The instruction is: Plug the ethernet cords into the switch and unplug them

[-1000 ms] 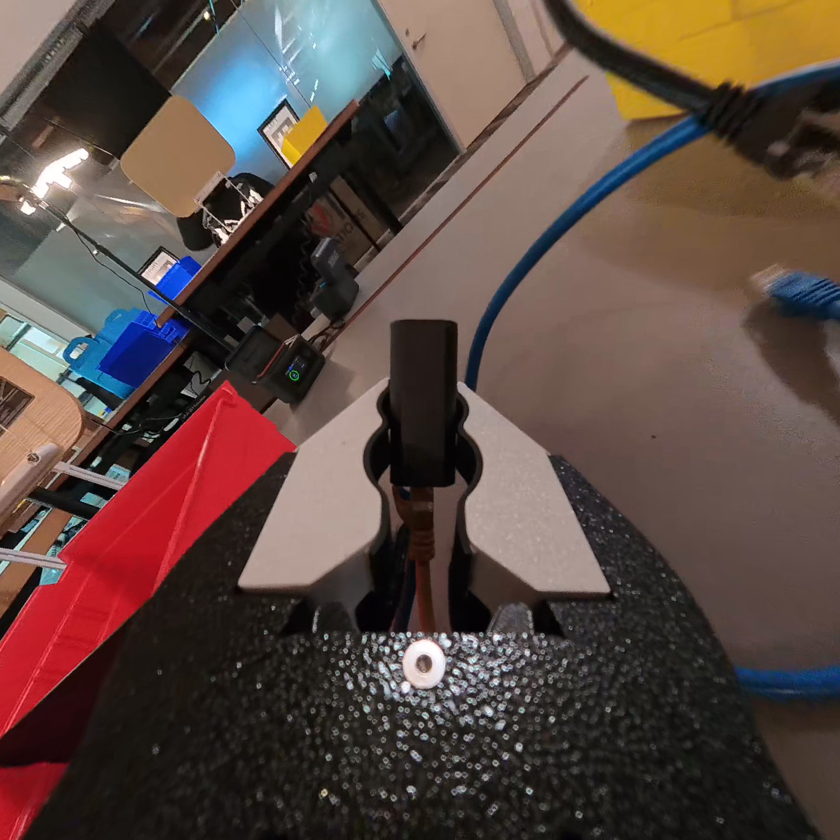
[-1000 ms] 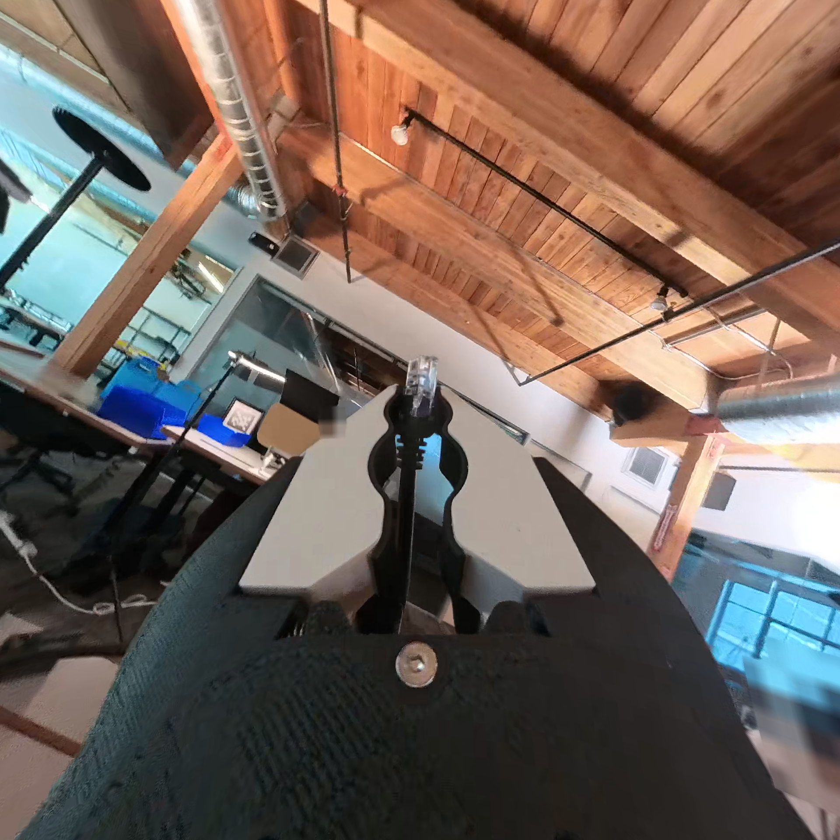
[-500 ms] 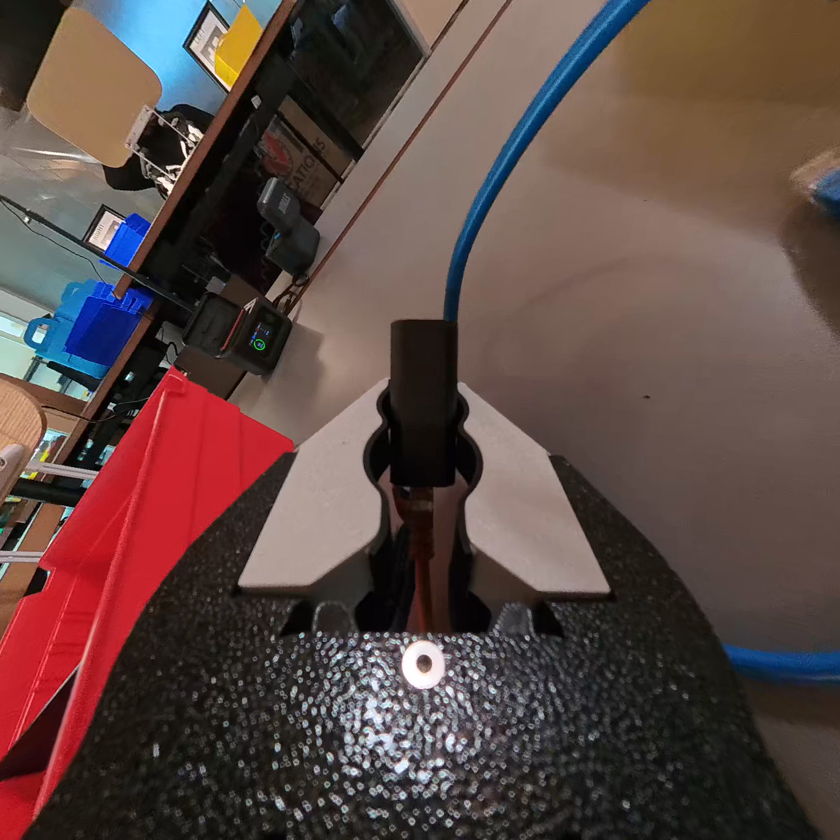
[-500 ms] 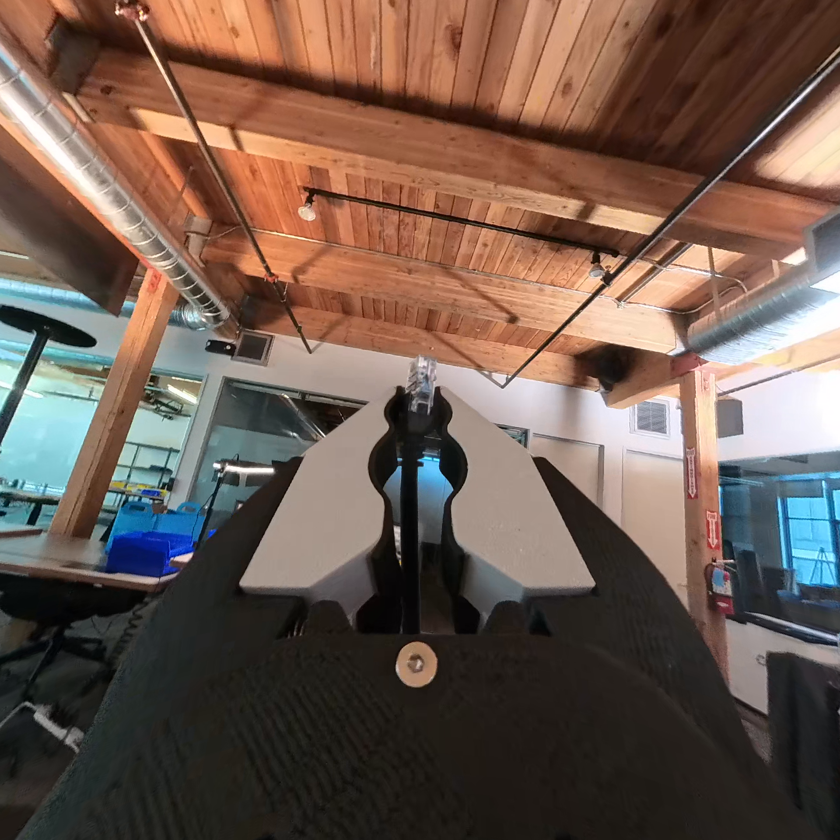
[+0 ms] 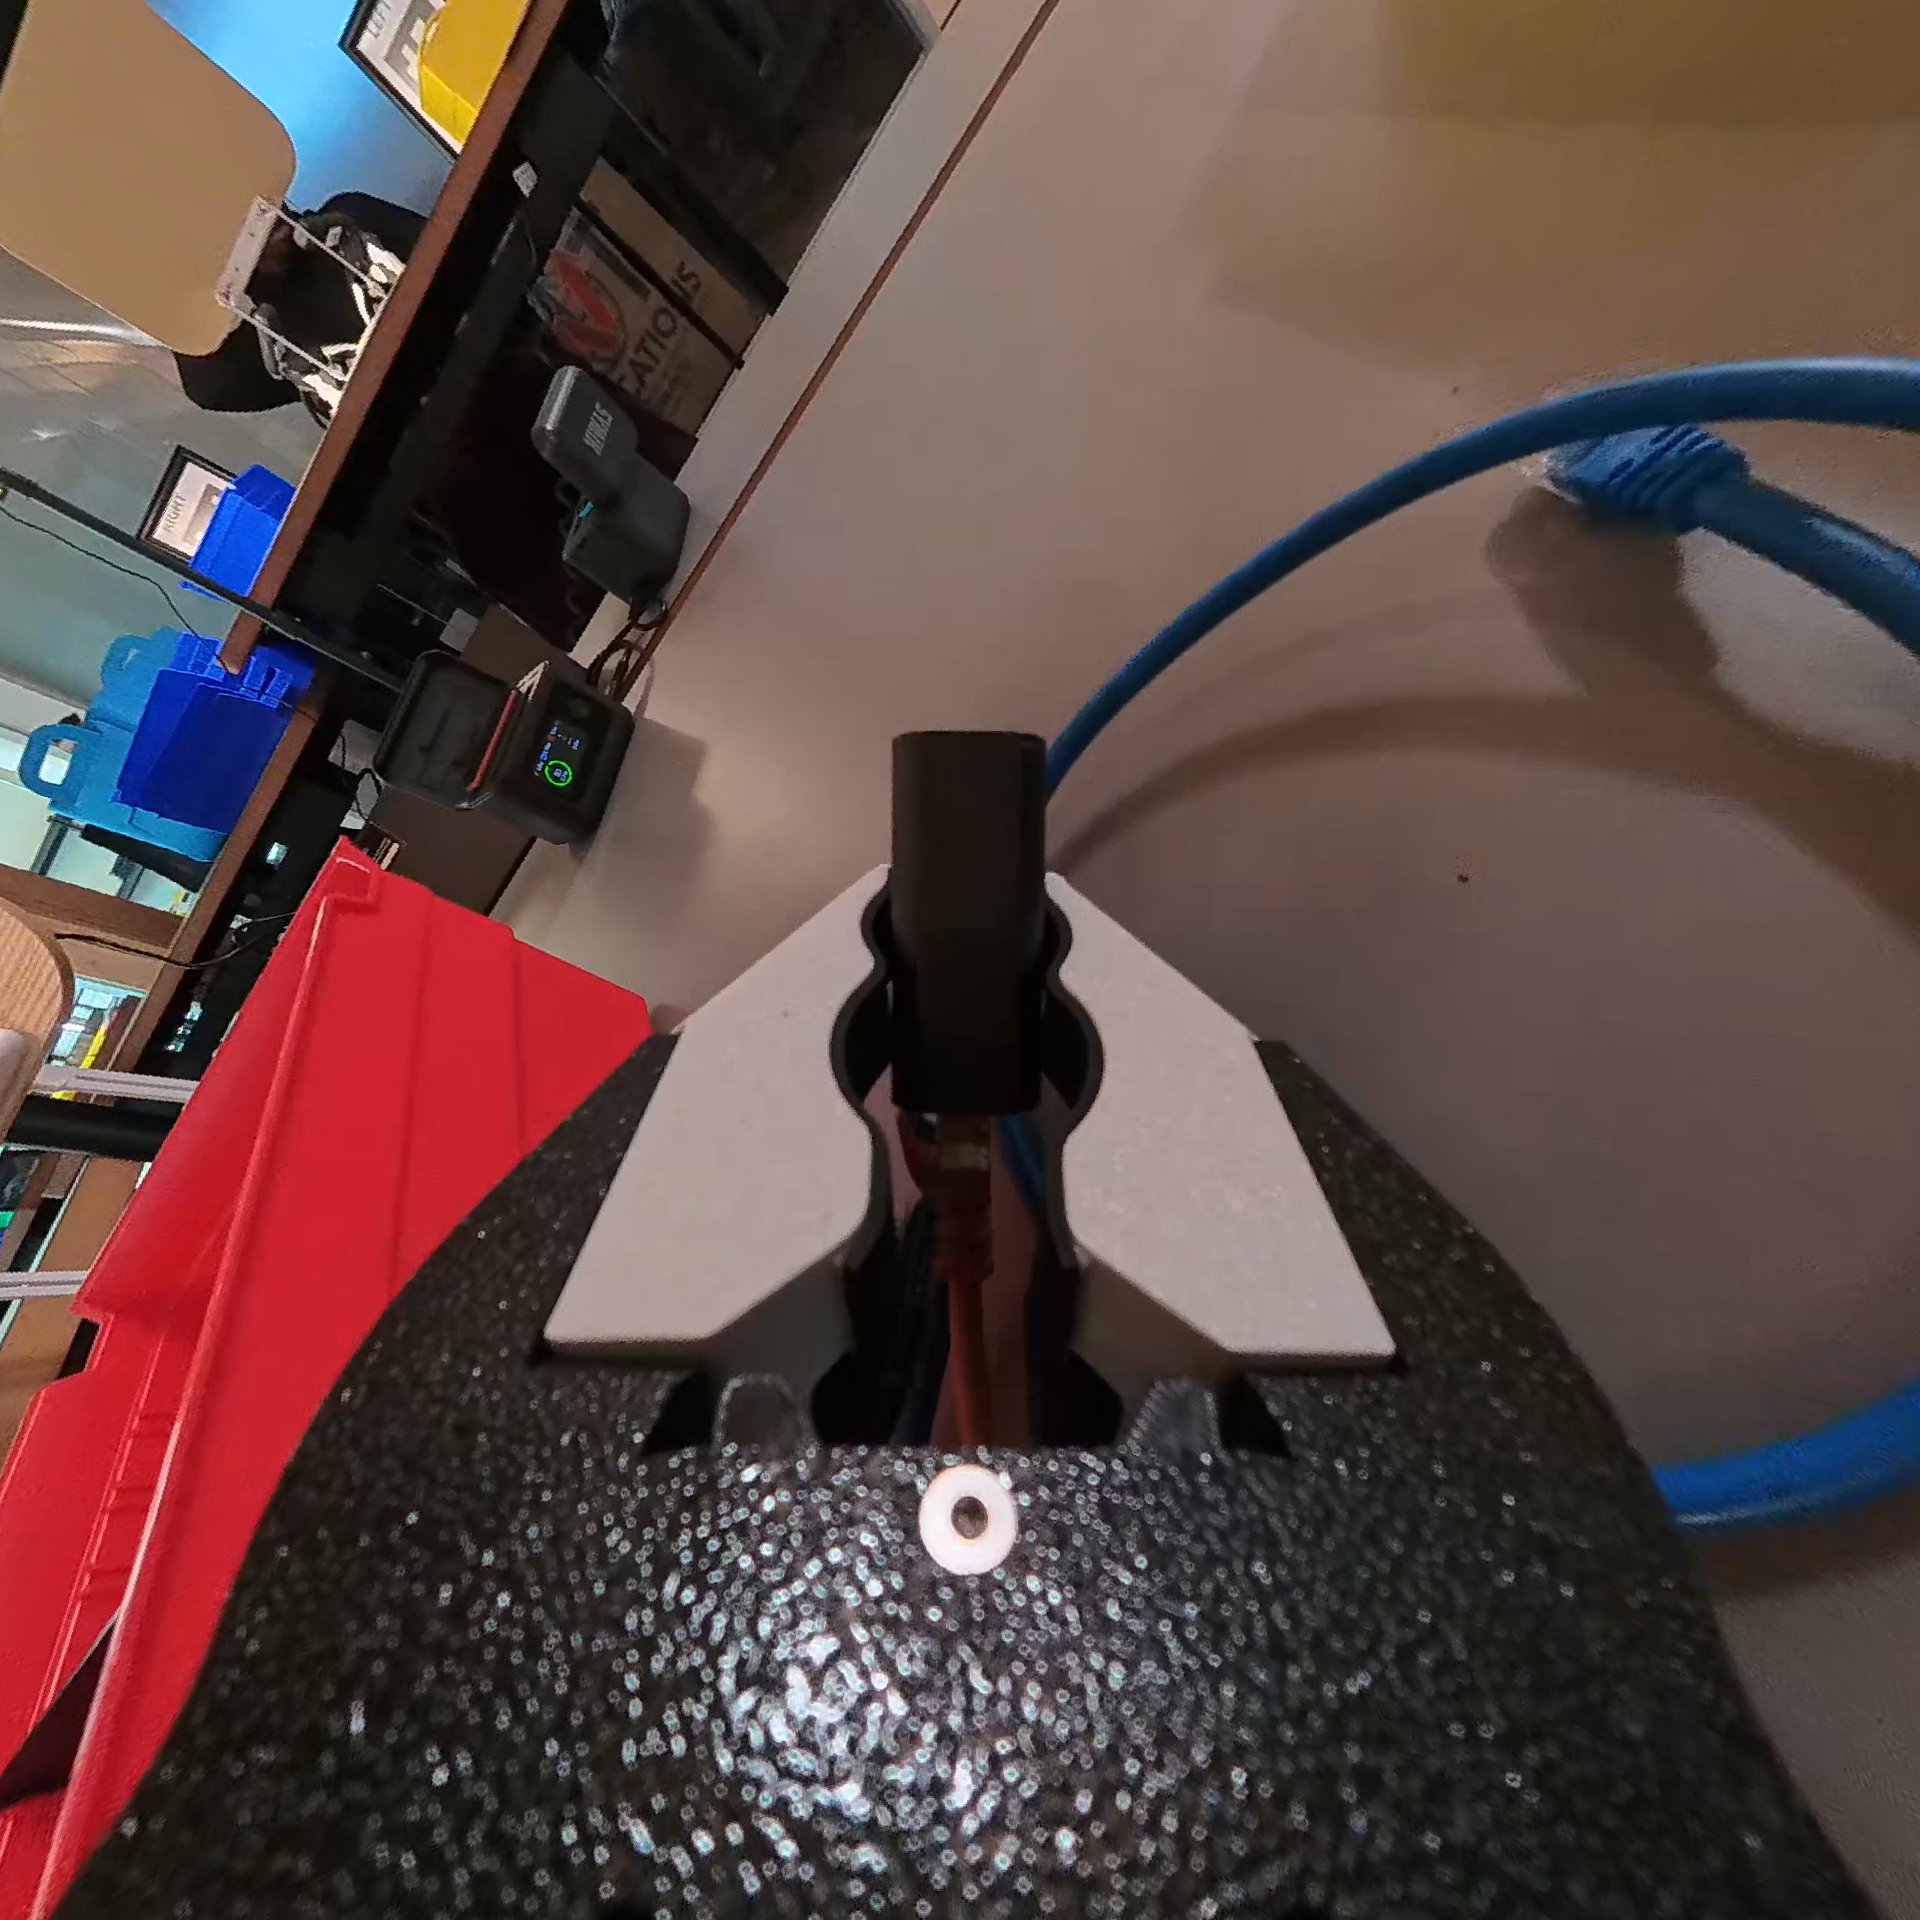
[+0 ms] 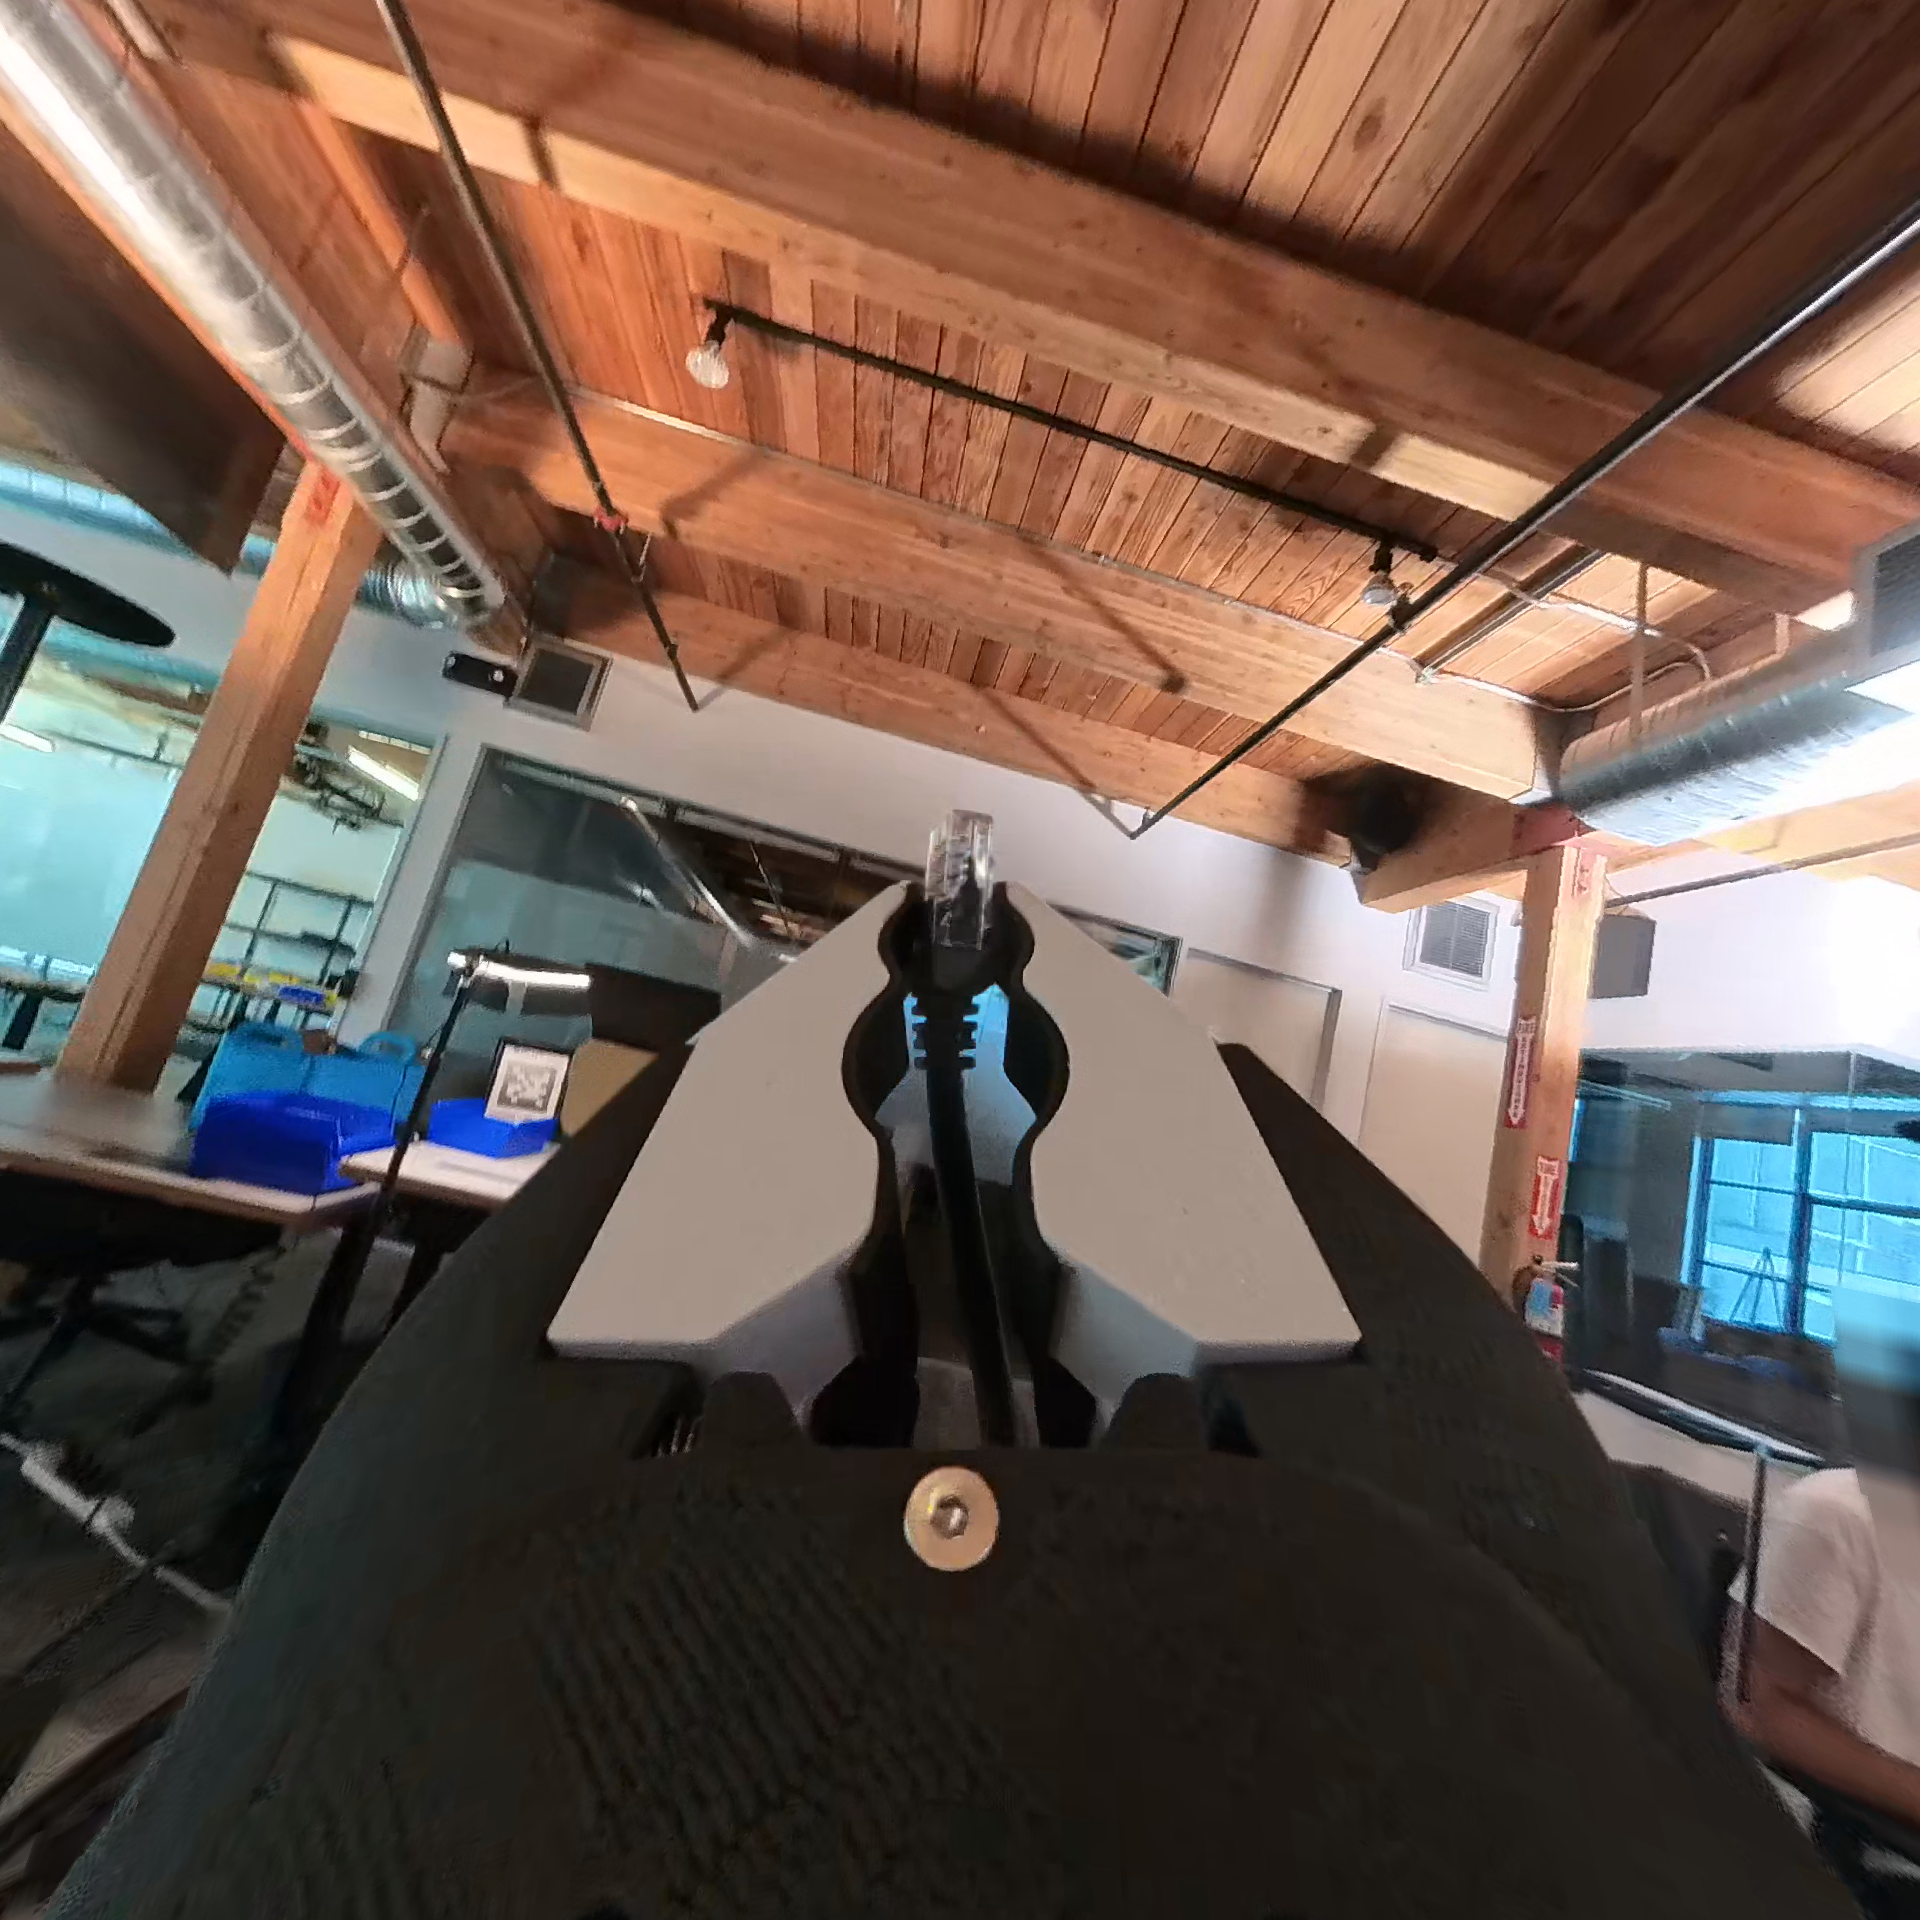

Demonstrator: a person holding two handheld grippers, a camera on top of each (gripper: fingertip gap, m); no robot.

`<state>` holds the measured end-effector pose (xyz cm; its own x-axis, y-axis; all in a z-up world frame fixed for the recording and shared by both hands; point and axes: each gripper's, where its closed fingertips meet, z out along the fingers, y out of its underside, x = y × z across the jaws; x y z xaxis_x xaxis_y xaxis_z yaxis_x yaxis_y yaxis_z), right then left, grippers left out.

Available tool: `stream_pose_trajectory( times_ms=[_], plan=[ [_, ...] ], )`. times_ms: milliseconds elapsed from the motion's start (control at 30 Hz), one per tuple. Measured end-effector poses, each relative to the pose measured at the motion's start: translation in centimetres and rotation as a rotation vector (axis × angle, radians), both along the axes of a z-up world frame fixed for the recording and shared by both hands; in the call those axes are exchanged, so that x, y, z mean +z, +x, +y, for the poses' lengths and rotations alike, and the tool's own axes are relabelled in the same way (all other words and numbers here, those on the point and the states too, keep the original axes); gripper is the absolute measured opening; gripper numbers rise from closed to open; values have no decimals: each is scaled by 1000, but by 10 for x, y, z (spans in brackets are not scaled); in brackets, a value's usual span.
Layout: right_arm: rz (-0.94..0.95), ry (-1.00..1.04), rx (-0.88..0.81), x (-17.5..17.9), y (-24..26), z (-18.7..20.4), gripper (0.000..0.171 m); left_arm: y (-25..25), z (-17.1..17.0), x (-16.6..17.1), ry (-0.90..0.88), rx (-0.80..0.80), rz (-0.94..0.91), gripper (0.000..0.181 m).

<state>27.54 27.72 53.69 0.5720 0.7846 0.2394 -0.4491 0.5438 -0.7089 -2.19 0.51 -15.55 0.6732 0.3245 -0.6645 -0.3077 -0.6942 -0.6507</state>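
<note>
Left wrist view: left tongs (image 5: 968,914) stay clamped on a black block (image 5: 968,894) as a blue cord (image 5: 1299,582) swings into sight; right tongs (image 6: 961,914), newly levelled, grip a black cord's plug (image 6: 958,883), still unplugged.

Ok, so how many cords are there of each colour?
Blue cord: 1, as far as I can tell; its loops may join out of view
Black cord: 1
Red-brown cord, behind the black block: 1
Total: 3
</note>
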Motion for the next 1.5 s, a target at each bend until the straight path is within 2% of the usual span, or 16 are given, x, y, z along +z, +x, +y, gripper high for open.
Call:
stream_pose_trajectory(
  times_ms=[333, 600, 867, 1267, 1367, 1500],
  plan=[
    [-158, -56, 58, -103, -16, 29, 10, 2, 1, -3, -19, -13, 0, 21],
    [-284, -77, 75, -170, -59, 39, 10, 2, 1, -5, -31, -11, 3, 21],
    [-346, -80, 58, -227, -78, 50, 10, 3, 2, -6, -37, -16, 3, 21],
    [-449, -79, 149, -325, -100, 32, 10, 4, 2, -8, -48, -20, 5, 22],
    [-492, -22, 192, -351, -106, 16, 10, 4, 2, -8, -50, -23, 6, 22],
    [-596, 98, 151, -398, -116, 1, 10, 5, 3, -8, -50, -25, 7, 22]
  ],
)
